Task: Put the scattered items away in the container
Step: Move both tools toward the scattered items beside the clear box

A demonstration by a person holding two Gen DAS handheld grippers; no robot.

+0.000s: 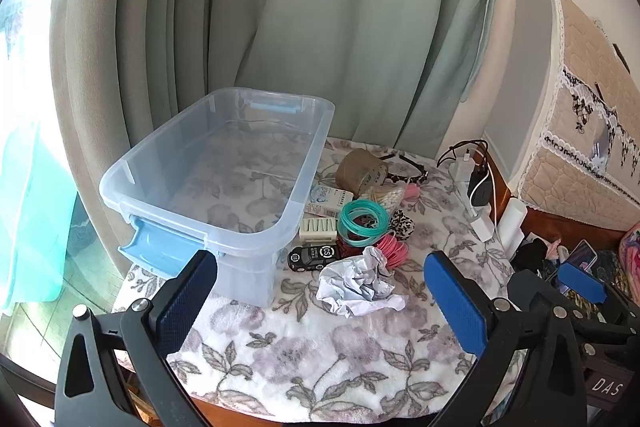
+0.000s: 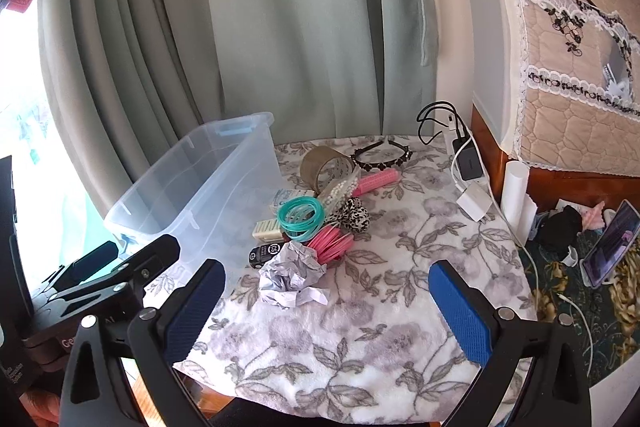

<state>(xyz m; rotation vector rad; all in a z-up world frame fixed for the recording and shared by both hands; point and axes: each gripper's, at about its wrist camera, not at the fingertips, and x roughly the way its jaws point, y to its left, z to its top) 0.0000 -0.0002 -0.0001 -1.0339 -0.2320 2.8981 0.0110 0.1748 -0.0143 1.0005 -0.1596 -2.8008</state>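
Reading "CS" on black toy car [image 1: 313, 257], beside clear container [image 1: 216, 183]

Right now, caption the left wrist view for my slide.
Open left gripper hovers before crumpled paper, beside an empty clear bin.

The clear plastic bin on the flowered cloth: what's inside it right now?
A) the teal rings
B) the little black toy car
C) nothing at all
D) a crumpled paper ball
C: the clear plastic bin shows only the cloth pattern through its bottom, while the crumpled paper, teal rings and toy car all lie outside it.
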